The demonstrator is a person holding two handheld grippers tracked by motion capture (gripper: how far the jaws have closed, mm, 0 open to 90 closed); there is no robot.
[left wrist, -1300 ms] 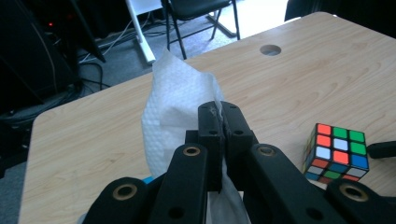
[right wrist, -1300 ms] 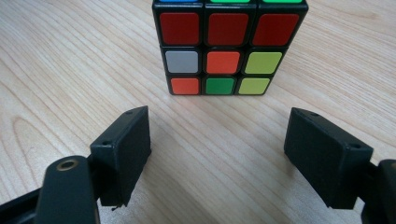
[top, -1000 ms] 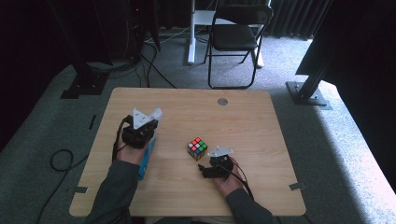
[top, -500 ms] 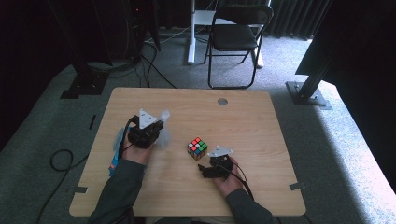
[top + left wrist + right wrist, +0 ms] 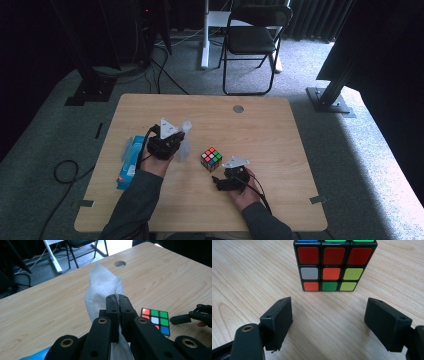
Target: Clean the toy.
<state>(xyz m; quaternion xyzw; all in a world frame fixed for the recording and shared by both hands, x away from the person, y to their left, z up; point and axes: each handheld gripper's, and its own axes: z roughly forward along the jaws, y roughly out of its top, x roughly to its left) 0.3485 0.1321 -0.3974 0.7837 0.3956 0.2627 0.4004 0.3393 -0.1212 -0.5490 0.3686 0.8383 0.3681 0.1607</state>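
Observation:
A scrambled colour cube [image 5: 211,159] rests near the middle of the wooden table [image 5: 280,130]. My left gripper [image 5: 178,141] hovers to the cube's left, shut on a white tissue [image 5: 185,136]. In the left gripper view the tissue [image 5: 101,287] stands up past the closed tips of the left gripper [image 5: 117,302] and hangs down below them, with the cube [image 5: 156,320] to the right. My right gripper [image 5: 221,172] lies low just behind the cube. In the right gripper view its jaws [image 5: 337,320] stand wide open and empty, a short way from the cube [image 5: 332,265].
A blue tissue pack [image 5: 129,162] lies near the table's left edge, beside my left forearm. A round cable hole [image 5: 238,108] sits at the far edge. Behind the table stand a folding chair [image 5: 250,40] and a white post. Cables trail on the floor at left.
My left gripper has carried the tissue to the right, away from the blue pack and toward the cube. The pack is now uncovered. The right gripper and the cube have not moved.

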